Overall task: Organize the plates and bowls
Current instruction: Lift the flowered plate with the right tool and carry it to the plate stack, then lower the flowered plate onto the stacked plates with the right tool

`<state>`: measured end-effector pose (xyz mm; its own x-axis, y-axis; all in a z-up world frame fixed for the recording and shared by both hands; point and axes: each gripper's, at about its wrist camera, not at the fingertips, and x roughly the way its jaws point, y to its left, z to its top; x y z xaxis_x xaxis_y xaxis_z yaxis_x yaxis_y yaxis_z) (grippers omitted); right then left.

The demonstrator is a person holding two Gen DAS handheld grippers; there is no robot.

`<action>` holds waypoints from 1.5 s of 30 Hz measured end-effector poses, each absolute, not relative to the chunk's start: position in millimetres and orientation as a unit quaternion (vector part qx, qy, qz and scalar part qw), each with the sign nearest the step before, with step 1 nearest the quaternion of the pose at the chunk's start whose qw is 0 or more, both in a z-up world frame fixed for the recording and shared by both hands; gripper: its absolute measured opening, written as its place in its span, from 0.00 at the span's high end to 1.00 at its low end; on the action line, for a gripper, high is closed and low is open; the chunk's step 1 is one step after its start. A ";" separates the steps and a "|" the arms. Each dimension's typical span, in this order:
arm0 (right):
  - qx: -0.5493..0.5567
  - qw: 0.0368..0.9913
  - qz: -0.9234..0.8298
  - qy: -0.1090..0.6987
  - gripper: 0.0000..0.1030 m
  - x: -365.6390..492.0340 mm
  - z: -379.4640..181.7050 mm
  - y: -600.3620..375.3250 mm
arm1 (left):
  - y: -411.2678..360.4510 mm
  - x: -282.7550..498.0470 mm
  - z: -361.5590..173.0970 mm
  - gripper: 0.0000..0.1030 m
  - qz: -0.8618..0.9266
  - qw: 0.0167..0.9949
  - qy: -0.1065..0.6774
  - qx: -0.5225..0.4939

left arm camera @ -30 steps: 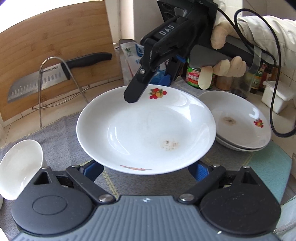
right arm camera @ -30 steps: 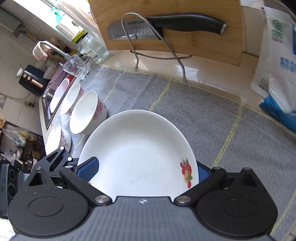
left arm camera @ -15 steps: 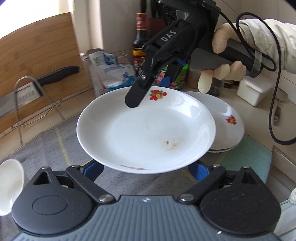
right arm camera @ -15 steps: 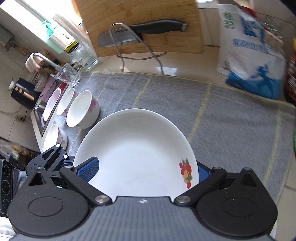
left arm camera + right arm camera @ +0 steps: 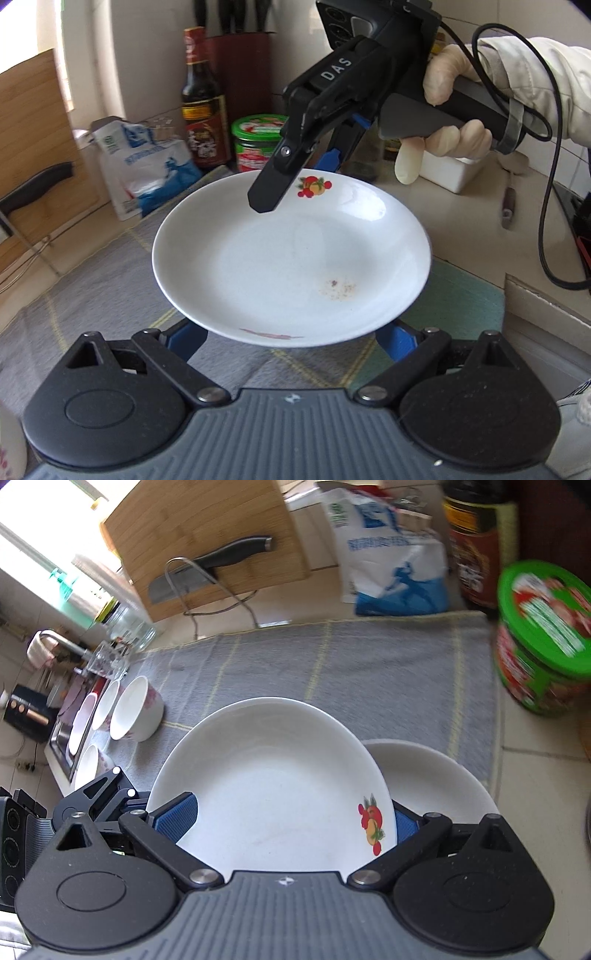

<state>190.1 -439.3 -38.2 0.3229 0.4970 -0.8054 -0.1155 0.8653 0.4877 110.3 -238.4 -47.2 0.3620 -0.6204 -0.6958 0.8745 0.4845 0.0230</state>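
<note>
A white plate with a fruit print is held in the air between both grippers. My left gripper grips its near rim. My right gripper grips the far rim by the fruit print. In the right wrist view the same plate fills the jaws of my right gripper, with my left gripper at the plate's far left edge. A stack of white plates lies just below and to the right. Several white bowls stand at the left by the sink.
A grey cloth covers the counter. A green-lidded jar, a dark sauce bottle and a blue-white bag stand behind. A knife rests on a wire stand against a wooden board. A white box stands far right.
Both grippers have carried the plate to the right, over the plate stack. The knife and board have slid left in view; the jar and bottle have come into view.
</note>
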 end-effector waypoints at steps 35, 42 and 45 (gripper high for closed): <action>0.255 0.802 0.105 0.531 0.00 141.0 -61.4 -497.1 | -278.9 118.4 -65.1 0.06 -0.528 0.749 0.313 0.249; 0.255 0.806 0.094 0.527 0.00 134.5 -55.8 -498.2 | -277.3 120.8 -65.3 0.06 -0.533 0.748 0.314 0.240; 0.256 0.809 0.091 0.521 0.00 131.7 -51.5 -499.2 | -276.2 119.4 -65.0 0.06 -0.537 0.748 0.306 0.243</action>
